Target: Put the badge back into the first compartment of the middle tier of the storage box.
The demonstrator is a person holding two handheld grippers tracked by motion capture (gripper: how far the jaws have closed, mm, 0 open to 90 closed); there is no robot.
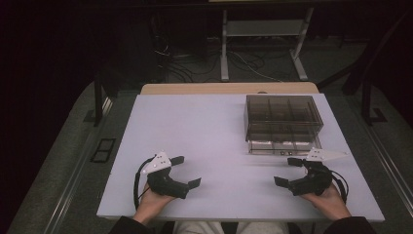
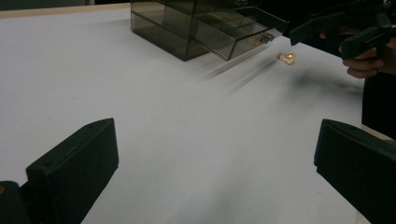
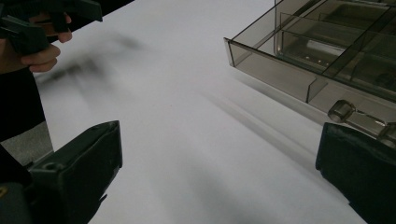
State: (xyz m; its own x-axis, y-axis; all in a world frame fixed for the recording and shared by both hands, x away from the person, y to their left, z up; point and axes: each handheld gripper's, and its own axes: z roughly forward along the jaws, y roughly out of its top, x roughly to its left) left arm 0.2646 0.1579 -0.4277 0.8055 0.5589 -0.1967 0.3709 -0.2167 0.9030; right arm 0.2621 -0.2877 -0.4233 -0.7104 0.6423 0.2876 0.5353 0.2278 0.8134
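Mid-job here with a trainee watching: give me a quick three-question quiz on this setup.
1. True or false: the left gripper is shut on an item.
2. Which gripper is nearer the smoky plastic drawer box? A) left B) right
3. Fill in: the box's bottom drawer is slid ____.

Key: 1 false, both grippers are open and hold nothing. 2 B. 3 out, toward the person; its knob sits near the right gripper.
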